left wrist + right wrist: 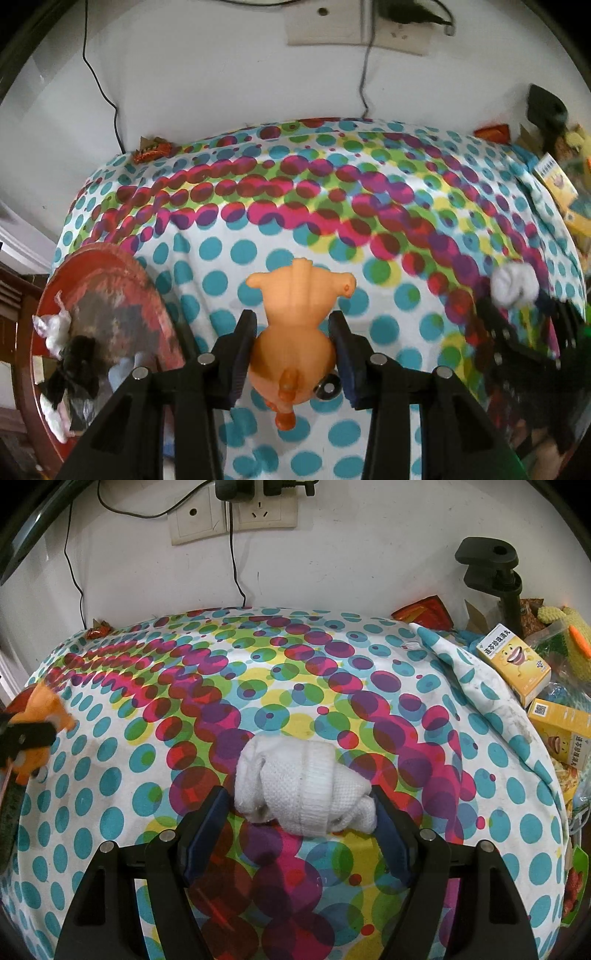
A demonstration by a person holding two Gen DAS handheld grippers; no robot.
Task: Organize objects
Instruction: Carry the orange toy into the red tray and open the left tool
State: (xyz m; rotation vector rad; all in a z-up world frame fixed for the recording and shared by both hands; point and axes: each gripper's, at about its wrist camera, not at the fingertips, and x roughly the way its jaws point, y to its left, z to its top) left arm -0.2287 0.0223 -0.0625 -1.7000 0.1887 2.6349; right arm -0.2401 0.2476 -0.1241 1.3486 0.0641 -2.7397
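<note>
Orange toy animal (pixel 295 332) and rolled white sock (pixel 304 786), one in each of my claws over the dotted tablecloth (pixel 258 686).

The toy sits squeezed between my left gripper (pixel 293 332) fingers, its long axis running straight away from the claw, legs pointing forward, and it looks lifted off the cloth. The sock roll lies crosswise between my right gripper (pixel 301 805) fingers, which press both ends; I judge it pinched, resting on or just above the cloth. The red tray (pixel 110 266), already holding black and white bundles, lies just left of my left claw, so that arm is nearer to it. Yellow boxes (pixel 517 661) crowd the far right edge, well apart from the sock.
</note>
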